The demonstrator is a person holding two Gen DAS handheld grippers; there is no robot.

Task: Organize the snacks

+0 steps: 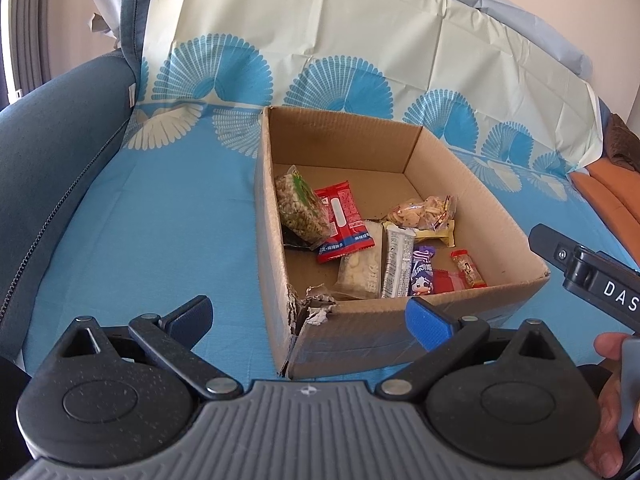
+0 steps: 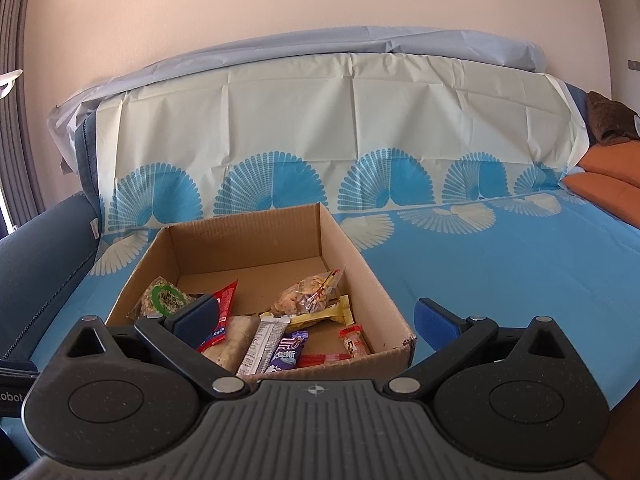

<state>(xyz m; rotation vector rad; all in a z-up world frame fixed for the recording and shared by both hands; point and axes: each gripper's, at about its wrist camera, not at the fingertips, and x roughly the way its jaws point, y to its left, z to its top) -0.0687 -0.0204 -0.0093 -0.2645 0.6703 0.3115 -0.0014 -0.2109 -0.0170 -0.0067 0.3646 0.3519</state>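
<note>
Hovering at the near edge of the cardboard box (image 1: 400,148), left tool (image 1: 308,314) is sitting spread and empty, near-left of the snacks (image 1: 360,236). Packets are lying in the box's near half, bars with long axes running near-to-far. Right tool (image 2: 316,316) is hanging spread, empty, directly over the near wall, seemingly the closer one.

Snacks (image 2: 276,332) in cardboard box (image 2: 372,280)

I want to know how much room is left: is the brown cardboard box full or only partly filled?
Partly filled. The brown cardboard box holds snack packets only near its front; the rear floor is bare.
</note>
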